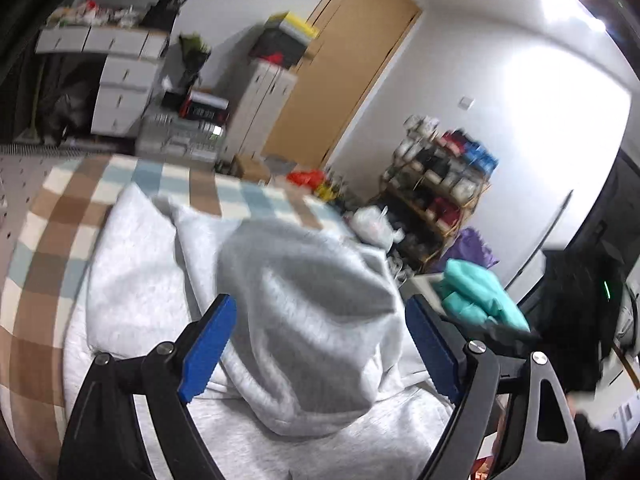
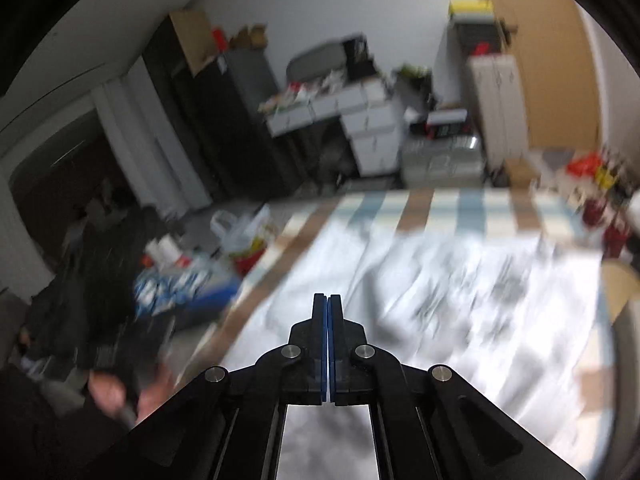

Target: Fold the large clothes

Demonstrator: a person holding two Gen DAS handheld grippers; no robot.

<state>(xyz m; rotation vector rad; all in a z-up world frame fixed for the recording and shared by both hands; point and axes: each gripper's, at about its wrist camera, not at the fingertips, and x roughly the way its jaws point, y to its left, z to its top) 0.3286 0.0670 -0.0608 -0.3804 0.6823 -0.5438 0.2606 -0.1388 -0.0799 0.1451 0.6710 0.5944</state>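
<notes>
Your left gripper (image 1: pixel 320 344), jaws wide, straddles the raised hump of the light grey fleece garment (image 1: pixel 312 320) lying on the checked blanket (image 1: pixel 60 216). Your right gripper (image 2: pixel 328 300), jaws closed and empty, hovers over its flat portion.

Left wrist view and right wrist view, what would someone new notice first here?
The rumpled grey garment heaped on the checked blanket fills the middle of the left wrist view, framed by the left tongs spread wide with blue pads. In the blurred right wrist view, the right tongs are pressed shut above the pale cloth.
</notes>
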